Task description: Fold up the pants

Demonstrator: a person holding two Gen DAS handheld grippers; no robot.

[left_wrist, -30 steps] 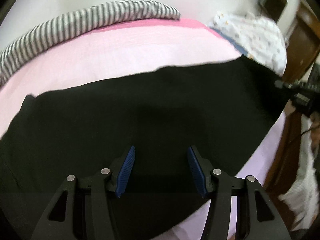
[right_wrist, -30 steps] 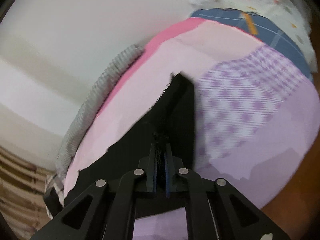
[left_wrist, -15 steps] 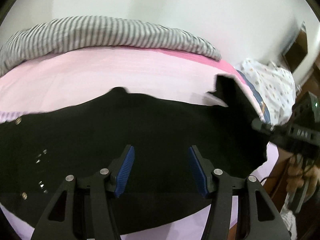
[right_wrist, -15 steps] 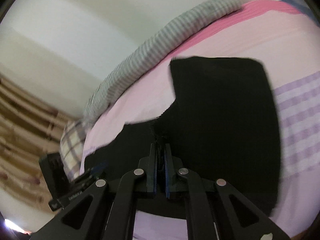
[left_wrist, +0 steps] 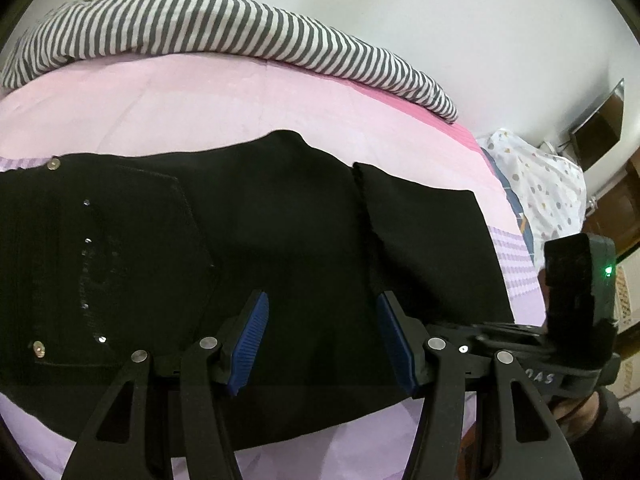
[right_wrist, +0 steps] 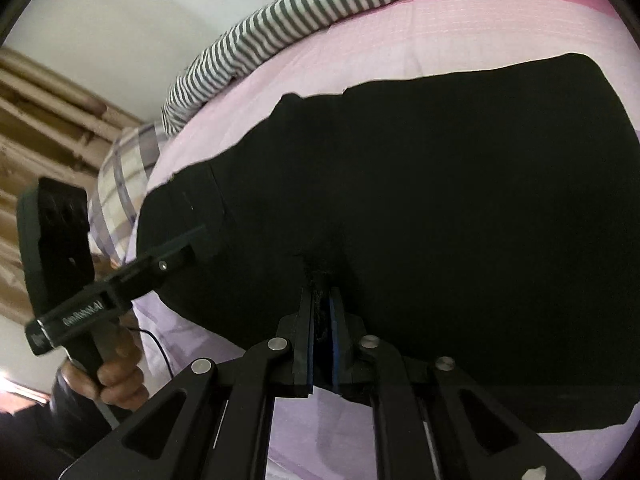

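Note:
Black pants (left_wrist: pixel 280 232) lie on the pink bed sheet (left_wrist: pixel 180 112), waist with rivets and a back pocket at the left. The leg end is folded over onto the upper part, its edge (left_wrist: pixel 364 208) running across the cloth. My left gripper (left_wrist: pixel 320 320) is open and empty just above the pants' middle. My right gripper (right_wrist: pixel 320 300) is shut on the folded leg hem of the pants (right_wrist: pixel 440 200), low over the cloth. The right gripper's body also shows in the left wrist view (left_wrist: pixel 576 280), and the left gripper's body shows in the right wrist view (right_wrist: pixel 120 272).
A grey striped pillow (left_wrist: pixel 224 28) lies along the far side by the white wall. A spotted white quilt (left_wrist: pixel 540 184) sits at the right end. A checked pillow (right_wrist: pixel 124 176) lies at the waist end. The lilac sheet's near edge (left_wrist: pixel 360 448) is close below the pants.
My right gripper carried the leg end leftward over the pants and laid it on the upper part. My left gripper stayed open above the middle while its view shifted toward the waist.

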